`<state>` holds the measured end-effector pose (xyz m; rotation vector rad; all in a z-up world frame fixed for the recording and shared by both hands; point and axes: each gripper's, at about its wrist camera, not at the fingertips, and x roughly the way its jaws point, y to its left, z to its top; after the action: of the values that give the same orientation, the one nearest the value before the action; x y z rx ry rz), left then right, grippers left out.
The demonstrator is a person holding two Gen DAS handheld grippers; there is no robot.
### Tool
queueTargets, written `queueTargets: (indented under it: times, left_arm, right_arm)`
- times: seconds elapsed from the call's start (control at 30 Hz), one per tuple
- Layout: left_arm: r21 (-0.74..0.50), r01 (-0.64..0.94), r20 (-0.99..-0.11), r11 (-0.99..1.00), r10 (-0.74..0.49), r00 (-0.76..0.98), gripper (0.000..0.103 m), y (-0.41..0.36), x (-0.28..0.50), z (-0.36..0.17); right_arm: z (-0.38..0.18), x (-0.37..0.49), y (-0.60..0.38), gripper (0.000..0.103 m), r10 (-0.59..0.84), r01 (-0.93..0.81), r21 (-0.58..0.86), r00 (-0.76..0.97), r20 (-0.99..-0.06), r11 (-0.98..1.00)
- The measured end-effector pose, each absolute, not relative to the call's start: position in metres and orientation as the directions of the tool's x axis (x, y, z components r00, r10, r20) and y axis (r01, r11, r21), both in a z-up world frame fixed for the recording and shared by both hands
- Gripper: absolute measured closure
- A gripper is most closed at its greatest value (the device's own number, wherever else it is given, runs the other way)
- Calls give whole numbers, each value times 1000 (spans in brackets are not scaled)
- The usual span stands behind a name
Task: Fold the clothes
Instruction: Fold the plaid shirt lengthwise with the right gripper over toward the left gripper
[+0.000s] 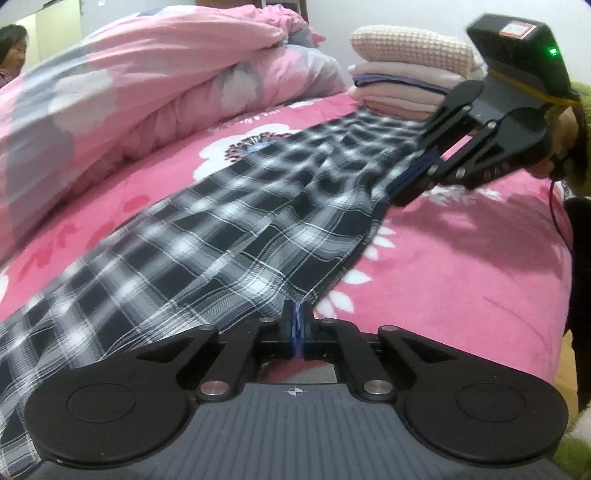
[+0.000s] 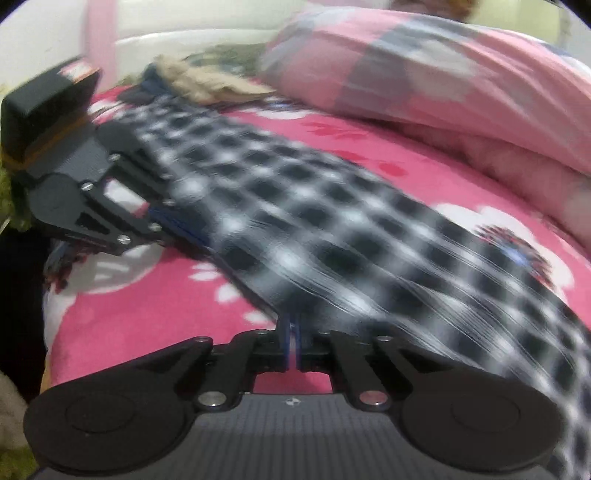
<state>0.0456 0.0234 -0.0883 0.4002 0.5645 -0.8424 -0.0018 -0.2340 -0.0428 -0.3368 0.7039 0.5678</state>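
The black-and-white plaid garment point(image 1: 236, 229) lies stretched lengthwise across the pink floral bedsheet point(image 1: 461, 266).

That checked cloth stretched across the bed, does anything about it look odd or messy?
Nothing stands out. The checked cloth is pulled out long over the pink sheet, pinched along one edge by the left gripper and right gripper. It has only ordinary wrinkles.

Motion blur smears the plaid garment point(image 2: 332, 229), cut off at the frame's right edge.

No text is legible; the device label point(image 1: 517, 28) is blurred.
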Motion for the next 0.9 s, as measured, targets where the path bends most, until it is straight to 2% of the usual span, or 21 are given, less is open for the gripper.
queueTargets:
  times: [0.2, 0.27, 0.43, 0.5, 0.53, 0.6, 0.73, 0.9]
  left_arm:
    - [30, 757, -547, 652, -623, 559, 102, 38, 45, -69]
    - [30, 738, -542, 674, -609, 579, 102, 35, 49, -66]
    - [-22, 754, -555, 657, -635, 537, 102, 11, 62, -70]
    - [-42, 779, -557, 626, -662, 502, 94, -7, 68, -71]
    - [-55, 788, -558, 613, -674, 484, 78, -17, 72, -72]
    - [-94, 797, -560, 597, -693, 453, 67, -40, 84, -74]
    - [-157, 802, -569, 577, -716, 404, 67, -81, 106, -80]
    - [-168, 789, -593, 591, -700, 398, 69, -103, 121, -92]
  right_arm:
    - [-31, 9, -296, 100, 252, -396, -69, 701, -667, 916]
    - [-33, 19, -301, 100, 273, -392, -32, 695, -665, 919]
    - [-47, 38, -299, 100, 240, -383, -47, 665, -707, 922]
    - [-49, 42, -303, 100, 231, -371, -45, 663, -712, 927]
    - [-50, 46, -306, 100, 235, -362, -29, 662, -712, 932]
    - [-52, 57, -313, 100, 255, -344, 19, 657, -709, 939]
    - [-57, 76, -327, 100, 291, -311, 101, 660, -692, 945]
    - [-56, 75, -349, 100, 327, -289, 167, 697, -639, 943]
